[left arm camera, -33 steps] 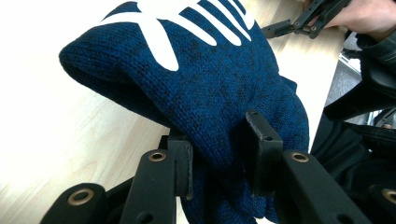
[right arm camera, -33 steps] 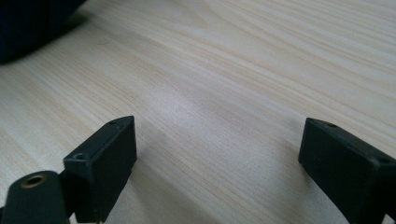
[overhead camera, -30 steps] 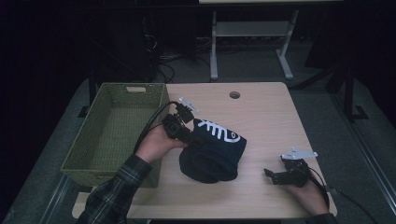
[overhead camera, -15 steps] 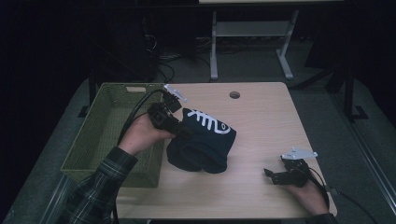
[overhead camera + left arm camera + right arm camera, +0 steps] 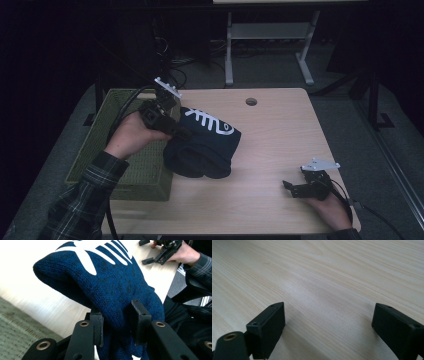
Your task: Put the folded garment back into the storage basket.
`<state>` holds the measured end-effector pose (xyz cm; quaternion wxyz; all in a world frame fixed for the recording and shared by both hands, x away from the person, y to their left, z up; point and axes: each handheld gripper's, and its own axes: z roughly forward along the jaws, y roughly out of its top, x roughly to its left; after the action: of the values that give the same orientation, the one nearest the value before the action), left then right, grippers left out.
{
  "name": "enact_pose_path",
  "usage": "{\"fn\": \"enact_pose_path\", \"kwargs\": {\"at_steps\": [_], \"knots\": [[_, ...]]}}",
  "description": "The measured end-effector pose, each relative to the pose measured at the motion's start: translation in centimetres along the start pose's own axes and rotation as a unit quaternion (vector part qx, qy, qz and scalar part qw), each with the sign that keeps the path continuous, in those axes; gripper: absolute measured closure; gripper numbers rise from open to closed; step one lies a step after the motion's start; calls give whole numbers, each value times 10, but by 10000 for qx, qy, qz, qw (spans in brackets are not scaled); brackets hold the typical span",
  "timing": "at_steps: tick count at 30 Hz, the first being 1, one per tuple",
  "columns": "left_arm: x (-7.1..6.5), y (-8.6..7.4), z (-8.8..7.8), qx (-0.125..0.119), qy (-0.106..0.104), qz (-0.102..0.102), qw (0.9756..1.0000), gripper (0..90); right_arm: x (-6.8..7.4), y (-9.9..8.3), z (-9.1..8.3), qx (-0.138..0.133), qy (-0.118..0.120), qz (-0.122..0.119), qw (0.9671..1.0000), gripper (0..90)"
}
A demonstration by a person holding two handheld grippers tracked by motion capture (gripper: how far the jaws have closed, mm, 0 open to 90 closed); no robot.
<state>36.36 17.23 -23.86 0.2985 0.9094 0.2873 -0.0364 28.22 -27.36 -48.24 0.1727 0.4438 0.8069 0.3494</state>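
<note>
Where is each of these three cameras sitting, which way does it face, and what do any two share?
High view: above the person's side, looking forward and down at the table; both forearms enter from below.
Left gripper view: rides the left gripper, looking along jaws clamped on the blue hat.
Right gripper view: rides the right gripper, open jaws over bare wood.
Shared: high and left gripper views both show the hat.

Lab-like room: bare desk (image 5: 280, 130), floor cables (image 5: 175, 65), dark surroundings.

high view overhead facing forward-down, tool views close along jaws, all sharing the table (image 5: 280, 135)
</note>
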Motion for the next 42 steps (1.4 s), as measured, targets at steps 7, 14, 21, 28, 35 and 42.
{"fn": "enact_pose_path", "kwargs": {"at_steps": [7,14,21,28,35,42], "knots": [[7,-6,-25,-87,61,-143,9998,679,0,0,0,1,-1,0,10000,110],[15,-16,-50,-211,202,-315,9991,680,0,0,0,1,-2,0,10000,110],[25,-31,-76,-285,409,-553,9972,680,0,0,0,-1,-5,4,10000,113],[37,-53,-97,-465,508,-790,9945,681,0,0,0,-5,-16,10,10000,117],[45,-75,-116,-623,586,-983,9915,684,0,0,0,-21,-21,18,10000,119],[50,-94,-129,-698,639,-1096,9895,686,0,0,0,-12,-39,30,10000,118]]}}
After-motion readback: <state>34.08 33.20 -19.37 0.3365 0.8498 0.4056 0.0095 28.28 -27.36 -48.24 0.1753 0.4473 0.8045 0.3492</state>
